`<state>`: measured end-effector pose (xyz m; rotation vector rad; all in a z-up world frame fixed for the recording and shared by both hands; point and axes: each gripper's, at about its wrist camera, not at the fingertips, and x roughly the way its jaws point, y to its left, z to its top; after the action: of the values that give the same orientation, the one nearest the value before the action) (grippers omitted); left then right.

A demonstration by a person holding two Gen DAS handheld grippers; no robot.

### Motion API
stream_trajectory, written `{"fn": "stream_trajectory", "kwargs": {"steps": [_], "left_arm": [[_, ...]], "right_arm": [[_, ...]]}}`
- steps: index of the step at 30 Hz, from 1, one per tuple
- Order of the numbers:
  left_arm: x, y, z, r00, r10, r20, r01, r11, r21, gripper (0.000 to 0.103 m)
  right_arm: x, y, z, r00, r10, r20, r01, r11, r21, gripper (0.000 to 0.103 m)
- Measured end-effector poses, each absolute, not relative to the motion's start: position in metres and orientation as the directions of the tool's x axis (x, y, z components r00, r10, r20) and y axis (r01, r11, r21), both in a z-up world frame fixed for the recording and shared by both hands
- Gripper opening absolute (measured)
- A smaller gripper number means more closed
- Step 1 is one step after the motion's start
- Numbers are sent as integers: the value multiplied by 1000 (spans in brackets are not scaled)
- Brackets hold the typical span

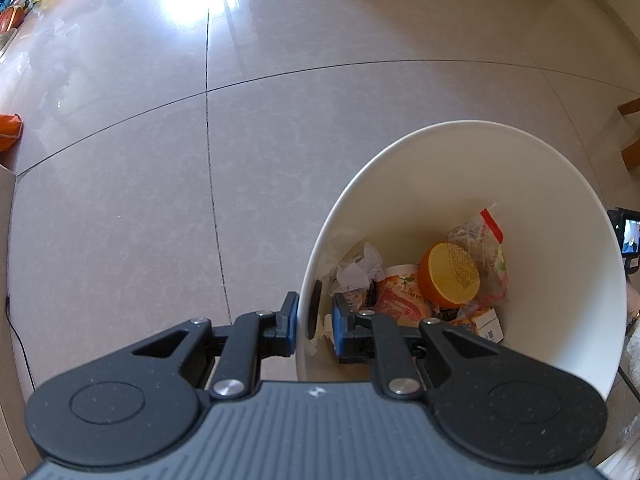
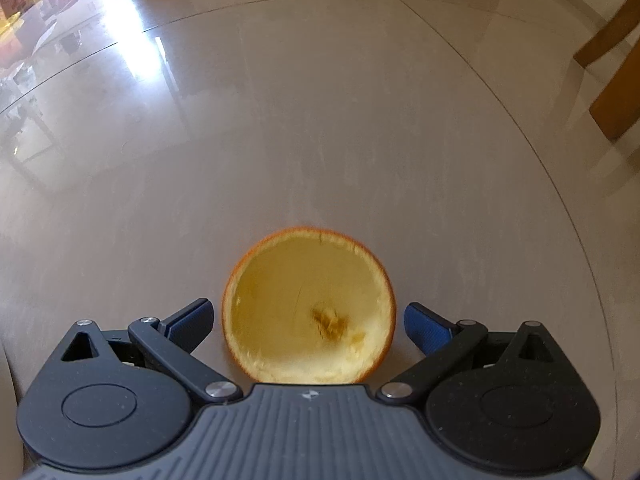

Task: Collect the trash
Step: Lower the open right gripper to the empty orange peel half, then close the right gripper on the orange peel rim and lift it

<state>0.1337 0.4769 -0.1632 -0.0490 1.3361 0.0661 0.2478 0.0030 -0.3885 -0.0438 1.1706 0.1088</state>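
Left claw (image 1: 315, 322) pinching the white bin's wall (image 1: 306, 280); right claw (image 2: 308, 322) spread wide (touching nothing) around the hollow orange peel (image 2: 310, 308).

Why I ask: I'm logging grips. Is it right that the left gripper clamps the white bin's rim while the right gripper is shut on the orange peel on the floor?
Not quite. The right gripper is open: the right wrist view shows its jaws spread either side of the orange peel, not touching. The left gripper does clamp the white bin.
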Motion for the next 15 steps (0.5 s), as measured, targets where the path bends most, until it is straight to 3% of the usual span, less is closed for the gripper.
{"fn": "stream_trajectory", "kwargs": {"steps": [15], "left_arm": [[134, 479, -162, 229, 14, -973, -82, 997, -5, 15]], "right_arm": [[260, 12, -372, 354, 61, -933, -128, 992, 17, 80]]}}
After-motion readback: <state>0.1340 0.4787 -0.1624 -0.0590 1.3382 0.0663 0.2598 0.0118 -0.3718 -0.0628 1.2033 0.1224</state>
